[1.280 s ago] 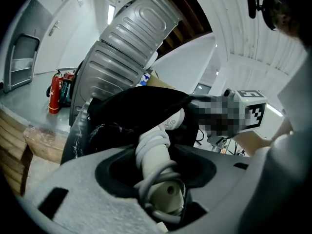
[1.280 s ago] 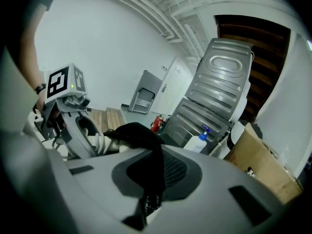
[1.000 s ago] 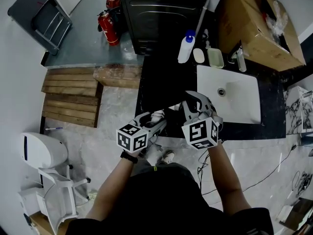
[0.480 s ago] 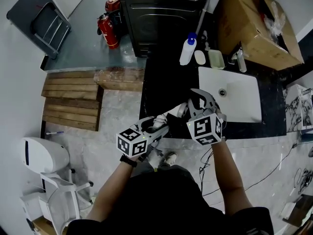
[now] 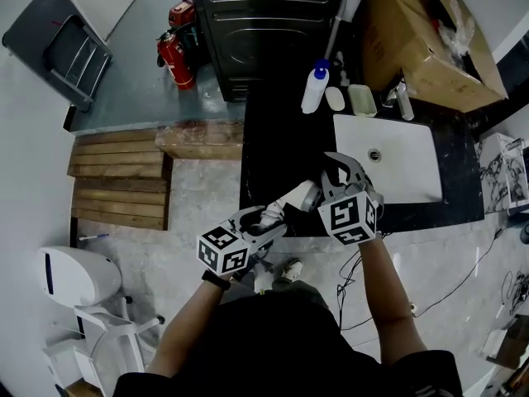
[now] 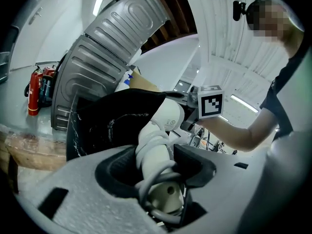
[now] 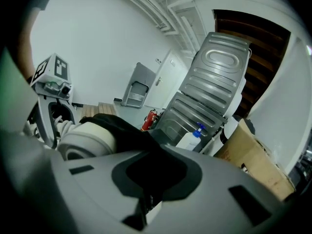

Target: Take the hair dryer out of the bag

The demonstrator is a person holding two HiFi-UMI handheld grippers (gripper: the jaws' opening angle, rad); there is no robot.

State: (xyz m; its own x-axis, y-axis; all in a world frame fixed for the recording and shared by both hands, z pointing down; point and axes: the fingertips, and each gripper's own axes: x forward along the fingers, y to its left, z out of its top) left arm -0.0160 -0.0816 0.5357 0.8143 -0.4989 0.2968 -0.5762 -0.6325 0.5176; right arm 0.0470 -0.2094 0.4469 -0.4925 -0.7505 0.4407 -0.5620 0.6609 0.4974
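A white hair dryer (image 5: pixel 291 198) with its cord wound round the handle (image 6: pixel 157 147) sticks out of a black bag (image 6: pixel 114 123) at the front edge of the black counter (image 5: pixel 273 143). My left gripper (image 5: pixel 266 222) is shut on the cord-wrapped handle, as the left gripper view (image 6: pixel 158 162) shows. My right gripper (image 5: pixel 337 176) is shut on the bag's black fabric (image 7: pixel 124 130); in the right gripper view (image 7: pixel 148 179) the dryer's round barrel (image 7: pixel 87 139) lies left of the jaws, partly under the fabric. The bag barely shows against the dark counter in the head view.
A white sink (image 5: pixel 397 168) is set in the counter to the right. Behind stand a white bottle with a blue cap (image 5: pixel 314 85), a dark appliance (image 5: pixel 264 23) and a cardboard box (image 5: pixel 430 35). Fire extinguishers (image 5: pixel 173 56) and wooden boards (image 5: pixel 120 184) are on the floor at left.
My left gripper has drawn the hair dryer a little further from the bag, and more of its white body shows. The right gripper stays where it was, shut on the bag.
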